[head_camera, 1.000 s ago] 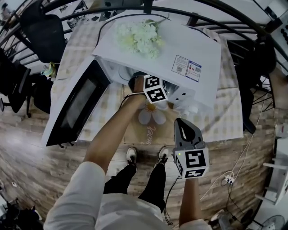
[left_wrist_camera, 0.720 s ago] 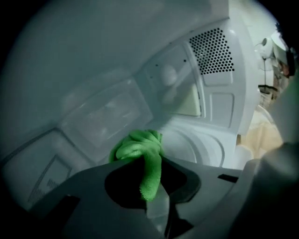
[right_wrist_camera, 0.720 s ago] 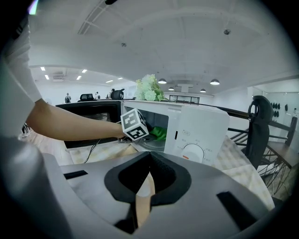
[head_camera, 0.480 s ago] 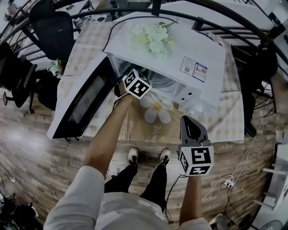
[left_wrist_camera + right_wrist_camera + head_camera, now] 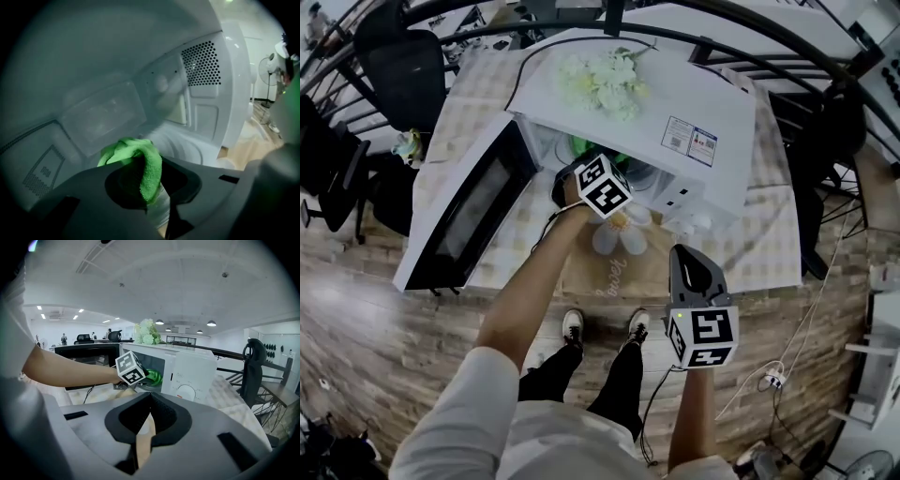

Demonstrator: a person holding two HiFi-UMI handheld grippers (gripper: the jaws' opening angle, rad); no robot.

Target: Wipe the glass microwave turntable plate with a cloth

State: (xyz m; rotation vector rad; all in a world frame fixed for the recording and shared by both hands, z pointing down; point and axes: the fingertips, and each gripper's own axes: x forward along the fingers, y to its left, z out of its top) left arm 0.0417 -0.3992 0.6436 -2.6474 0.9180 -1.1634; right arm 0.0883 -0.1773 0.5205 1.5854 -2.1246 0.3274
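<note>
A white microwave (image 5: 712, 112) stands on the table with its door (image 5: 464, 220) swung open to the left. My left gripper (image 5: 592, 173) reaches into the cavity, shut on a green cloth (image 5: 586, 148). In the left gripper view the cloth (image 5: 140, 159) bunches between the jaws of my left gripper (image 5: 152, 180), just above the ribbed glass turntable plate (image 5: 185, 143). My right gripper (image 5: 692, 255) hangs back near the table's front edge, shut on nothing. The right gripper view shows that gripper (image 5: 150, 397) facing the microwave (image 5: 187, 376) and the cloth (image 5: 153, 377).
White flowers (image 5: 600, 80) lie on top of the microwave. A daisy-shaped mat (image 5: 619, 234) sits on the checked tablecloth in front of it. Black office chairs (image 5: 394, 56) stand at the far left. A black cable (image 5: 525, 70) runs over the microwave's top.
My left gripper swung left inside the cavity and has come back to the right with the cloth. The right gripper has barely moved.
</note>
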